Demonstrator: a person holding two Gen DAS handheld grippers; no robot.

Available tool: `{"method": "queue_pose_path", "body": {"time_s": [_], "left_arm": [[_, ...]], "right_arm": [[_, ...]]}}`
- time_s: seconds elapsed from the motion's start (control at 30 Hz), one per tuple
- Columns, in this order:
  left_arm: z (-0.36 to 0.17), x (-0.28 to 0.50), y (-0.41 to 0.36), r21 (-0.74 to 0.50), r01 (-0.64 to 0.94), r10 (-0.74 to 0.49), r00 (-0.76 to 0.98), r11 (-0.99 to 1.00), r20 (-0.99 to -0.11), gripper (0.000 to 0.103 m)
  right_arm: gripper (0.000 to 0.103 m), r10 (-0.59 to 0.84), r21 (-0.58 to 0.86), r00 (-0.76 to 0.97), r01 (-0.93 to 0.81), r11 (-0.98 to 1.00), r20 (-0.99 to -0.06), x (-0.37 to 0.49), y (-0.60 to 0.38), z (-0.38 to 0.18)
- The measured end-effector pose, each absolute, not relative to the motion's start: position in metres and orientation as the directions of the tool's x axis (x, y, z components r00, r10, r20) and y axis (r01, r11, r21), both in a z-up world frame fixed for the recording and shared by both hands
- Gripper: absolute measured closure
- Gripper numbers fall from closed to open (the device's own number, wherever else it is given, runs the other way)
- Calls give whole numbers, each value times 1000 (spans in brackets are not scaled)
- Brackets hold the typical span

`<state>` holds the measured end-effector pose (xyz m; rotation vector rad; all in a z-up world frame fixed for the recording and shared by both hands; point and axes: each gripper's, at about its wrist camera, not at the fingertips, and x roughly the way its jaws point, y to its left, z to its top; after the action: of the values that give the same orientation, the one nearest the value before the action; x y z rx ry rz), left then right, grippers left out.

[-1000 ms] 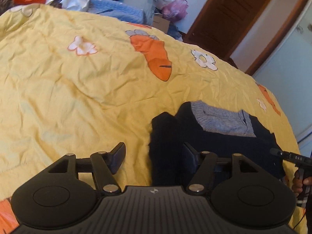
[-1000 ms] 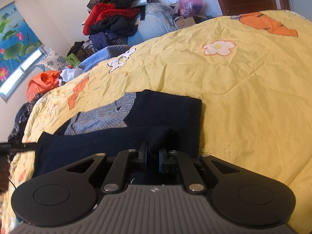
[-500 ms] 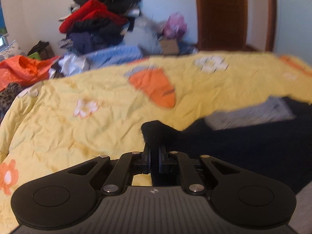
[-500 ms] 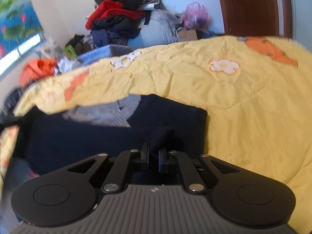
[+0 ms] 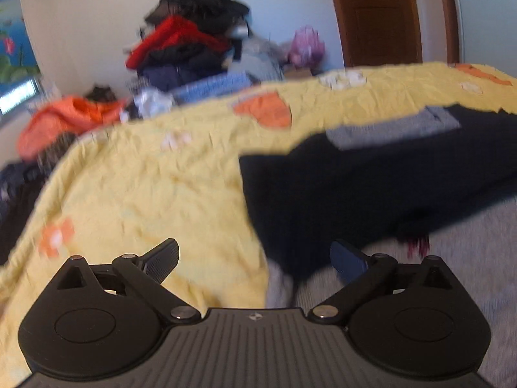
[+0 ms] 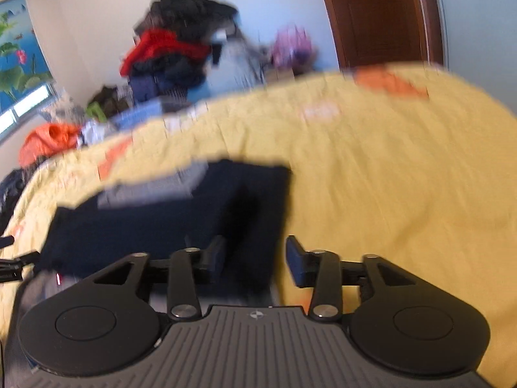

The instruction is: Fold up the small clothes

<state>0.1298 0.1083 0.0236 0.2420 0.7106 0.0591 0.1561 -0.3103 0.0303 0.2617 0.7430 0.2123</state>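
A dark navy sweater [image 5: 355, 181] with a grey collar panel [image 5: 394, 126] lies folded on the yellow flowered bedspread [image 5: 145, 187]. My left gripper [image 5: 255, 262] hovers at its near left corner, jaws opening wide. A dark flap of the sweater hangs between the fingers, and neither pad presses it. In the right wrist view the sweater [image 6: 168, 220] fills the lower left. My right gripper [image 6: 255, 258] stands over its right edge, jaws opening about halfway; the cloth lies below the gap, free of the pads. Both views are blurred by motion.
A tall pile of clothes [image 5: 190, 42] stands against the far wall, with an orange cloth [image 5: 64, 119] and a pink bag [image 5: 307, 45] beside it. A brown door [image 5: 381, 16] is at the back right. Grey fabric [image 5: 458, 245] shows at the lower right.
Both grippers were shut on the sweater's near edge half a second ago; now both have let go and their jaws stand apart. Both views have shifted across the bed.
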Motion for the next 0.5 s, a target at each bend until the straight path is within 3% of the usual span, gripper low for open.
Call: {"method": "queue_pose_path", "body": {"time_s": [0.07,0.1,0.13,0.17,0.2,0.27,0.33,0.43,0.47,0.5], "left_arm": [[12,131,112,210,17,132,725,978,-676,2],[9,129,114,190,8,124,730,982,-672,11],[10,129,114,157,20,91,738,987,-669,28],[12,129,113,121,47,46,738,992,-673,85],[15,132,110,125,45,54,724,991,-688,97],[16,136,109,184,11,122,713,983,-691,97],[13,134,116,191,31,113,712,981,-693,97],[15,130,114,207,25,127,716,978,-687,95],[18,126,113,194,22,121,713,981,-690,94],[21,121,113,160,26,97,696,987,-711,90]], "right_arm": [[50,274,287,706,-104,952,-653,149,-311,20],[50,277,273,704,-122,954,-654,146,-307,19],[52,275,259,702,-133,957,-656,144,-303,19],[71,281,240,691,-158,958,-666,143,-297,20],[88,277,207,672,-185,961,-687,143,-291,20],[92,244,142,661,-204,969,-710,141,-286,24],[94,224,141,662,-176,974,-716,138,-299,26],[94,258,218,665,-145,965,-701,132,-317,23],[91,262,235,672,-133,963,-692,128,-320,23],[80,279,269,675,-123,955,-683,124,-322,24]]}}
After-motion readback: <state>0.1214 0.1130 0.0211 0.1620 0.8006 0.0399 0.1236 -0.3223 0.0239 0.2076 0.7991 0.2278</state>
